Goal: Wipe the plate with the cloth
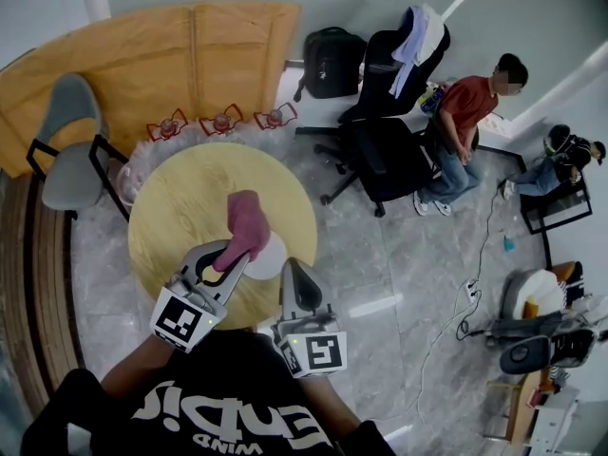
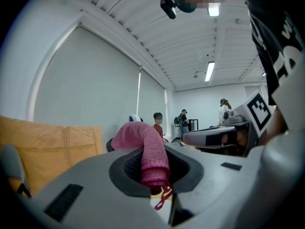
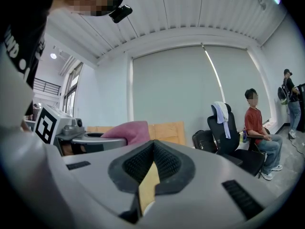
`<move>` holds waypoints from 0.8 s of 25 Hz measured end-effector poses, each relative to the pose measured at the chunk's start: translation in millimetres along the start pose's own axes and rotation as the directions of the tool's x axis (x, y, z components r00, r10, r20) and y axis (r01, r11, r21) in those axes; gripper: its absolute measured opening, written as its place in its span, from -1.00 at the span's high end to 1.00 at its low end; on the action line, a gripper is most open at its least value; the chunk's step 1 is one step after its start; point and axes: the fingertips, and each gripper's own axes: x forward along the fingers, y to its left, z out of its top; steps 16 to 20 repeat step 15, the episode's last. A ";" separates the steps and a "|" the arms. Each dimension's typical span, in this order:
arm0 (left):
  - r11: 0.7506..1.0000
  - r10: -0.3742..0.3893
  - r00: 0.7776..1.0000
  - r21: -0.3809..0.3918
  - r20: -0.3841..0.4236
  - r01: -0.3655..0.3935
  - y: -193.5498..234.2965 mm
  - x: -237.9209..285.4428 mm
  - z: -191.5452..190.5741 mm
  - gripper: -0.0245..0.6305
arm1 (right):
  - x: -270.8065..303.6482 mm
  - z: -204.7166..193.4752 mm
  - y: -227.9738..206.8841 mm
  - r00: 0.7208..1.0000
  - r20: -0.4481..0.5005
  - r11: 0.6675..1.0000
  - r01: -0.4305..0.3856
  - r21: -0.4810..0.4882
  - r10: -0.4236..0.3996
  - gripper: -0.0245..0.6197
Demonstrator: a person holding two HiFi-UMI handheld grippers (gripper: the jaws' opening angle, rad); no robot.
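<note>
A pink cloth stands up from my left gripper, which is shut on its lower end. In the left gripper view the cloth is pinched between the pads of the left gripper, with a loose thread hanging below. A white plate lies on the round yellow table, partly hidden behind the cloth. My right gripper is at the plate's right edge, shut. Nothing shows between the pads of the right gripper, only a thin slit. The cloth shows to its left.
A grey chair stands left of the table. Black office chairs and a backpack are beyond it on the right. A seated person in red is farther right. Red objects sit behind the table. Cables cross the floor at right.
</note>
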 end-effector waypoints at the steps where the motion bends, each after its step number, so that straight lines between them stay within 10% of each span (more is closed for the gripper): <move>1: 1.000 0.001 1.000 0.001 -0.001 -0.001 0.5 0.1 -0.2 0.77 | 0.3 -0.3 0.1 1.000 -0.001 1.000 -0.001 0.000 0.001 0.86; 20: 1.000 -0.002 1.000 -0.002 -0.012 0.002 1.6 5.7 -2.8 0.77 | 3.9 -7.6 -4.6 1.000 -0.023 1.000 -0.006 0.014 0.006 0.86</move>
